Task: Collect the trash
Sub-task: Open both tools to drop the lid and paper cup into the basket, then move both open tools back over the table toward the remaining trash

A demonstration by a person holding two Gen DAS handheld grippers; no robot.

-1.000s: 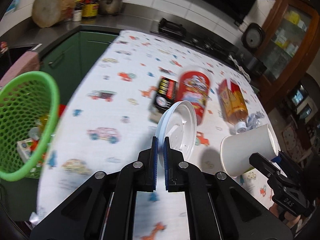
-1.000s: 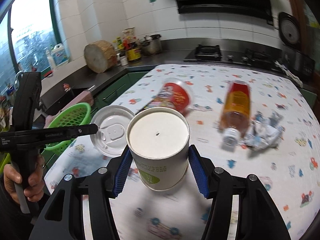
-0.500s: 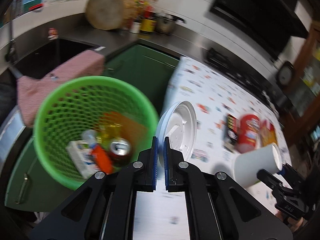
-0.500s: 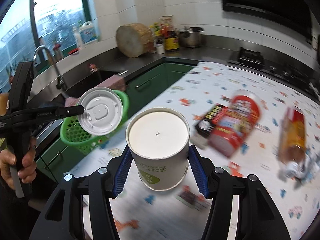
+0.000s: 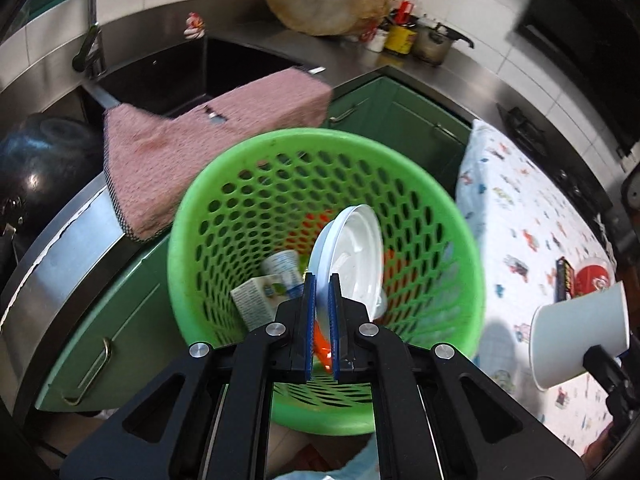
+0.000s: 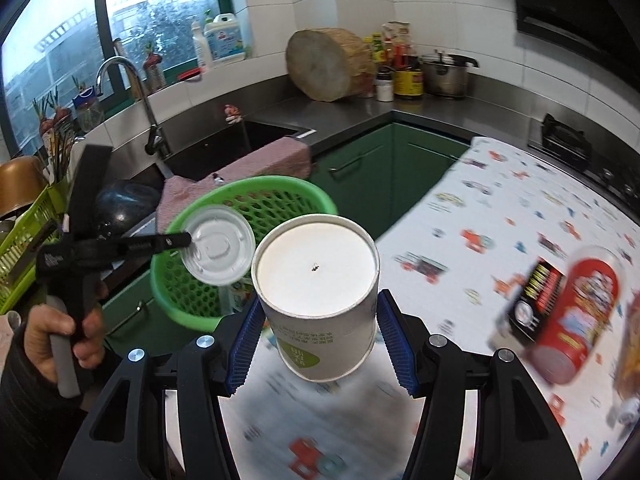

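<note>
My left gripper (image 5: 322, 288) is shut on a white plastic lid (image 5: 352, 252) and holds it edge-on over the mouth of the green mesh basket (image 5: 248, 184). The basket holds a yoghurt cup, a carton and orange wrappers. In the right wrist view the lid (image 6: 218, 244) hangs over the basket (image 6: 280, 188), held by the left gripper (image 6: 186, 240). My right gripper (image 6: 318, 320) is shut on a white paper cup (image 6: 316, 280), above the table edge. The cup also shows in the left wrist view (image 5: 576, 344).
The basket stands beside the table with the vehicle-print cloth (image 6: 500, 208). A red snack can (image 6: 576, 312) and a black packet (image 6: 532, 300) lie on the table. A pink towel (image 5: 208, 140) hangs over the sink edge behind the basket. Green cabinets (image 6: 380, 164) stand beyond.
My left gripper swung left off the table with the lid and now holds it over the basket. My right gripper followed leftward with the cup toward the table edge.
</note>
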